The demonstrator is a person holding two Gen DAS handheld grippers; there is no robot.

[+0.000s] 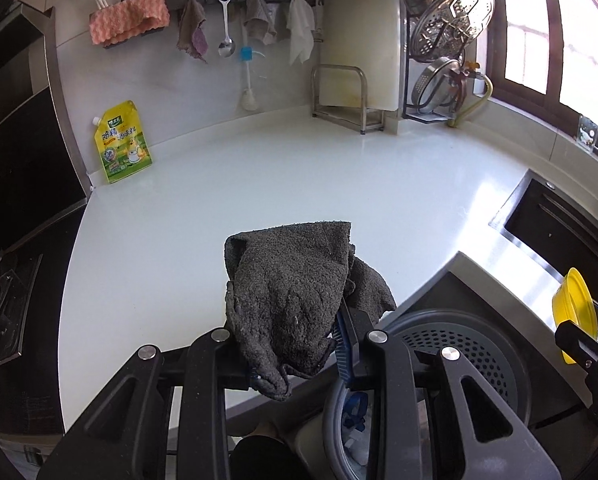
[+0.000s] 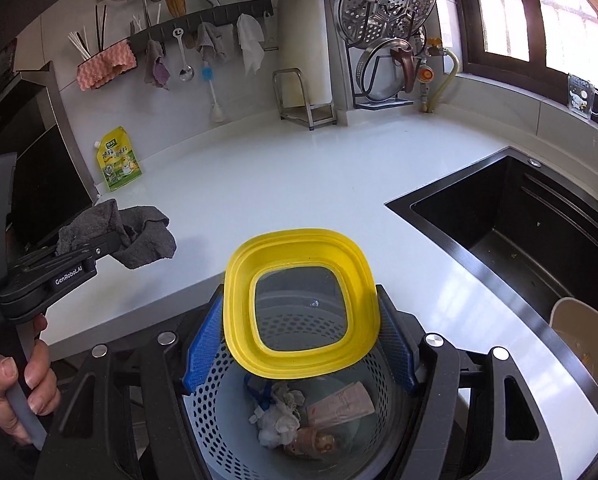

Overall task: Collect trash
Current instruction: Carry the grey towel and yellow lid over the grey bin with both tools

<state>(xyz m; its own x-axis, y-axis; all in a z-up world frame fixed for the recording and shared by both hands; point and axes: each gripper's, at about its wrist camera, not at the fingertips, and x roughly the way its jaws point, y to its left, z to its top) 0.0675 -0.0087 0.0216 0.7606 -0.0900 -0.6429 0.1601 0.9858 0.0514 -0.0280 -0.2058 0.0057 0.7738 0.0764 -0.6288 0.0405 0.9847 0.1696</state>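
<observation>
- Step in hand, my read: tail end of trash collection. White glossy desk [image 2: 299, 184] looks wiped bare, both tools hang over the grey perforated plastic trash bin [image 2: 219, 420] below the desk edge
- L gripper [image 1: 295, 344]: fingers pinching a dark grey terry cleaning cloth [image 1: 295, 288], bunched and draped over the jaw tops; blue pad of one finger [image 1: 345, 356] shows beside it. Also seen from the R cam, cloth [image 2: 139, 236] held off the desk edge, person's hand [image 2: 15, 384] on the grip
- R gripper [image 2: 299, 320]: fingers spread wide but clamped on a yellow rounded-square plastic lid w/ clear centre window [image 2: 303, 304], blue pads against its two sides. Lid tilted, held right above the bin mouth
- Bin contents: crumpled white tissue wads [image 2: 275, 420], a pinkish-brown flattened wrapper [image 2: 343, 404], a small brownish item beneath, can't ID; blue strap or bag bit near the wall
- Black rectangular sink basin [image 2: 539, 232] to the R: nearly bare, a few specks at bottom
- Yellow stand-up seasoning pouch [image 2: 119, 160] upright at the back wall, prob not trash
- Next move calls for, judging only: decide if the lid is trash (release over bin) or goes back elsewhere; cloth likely to a hook on the dark wall rail [image 2: 203, 16]. Keep cloth clear of the bin so it doesn't drop in
</observation>
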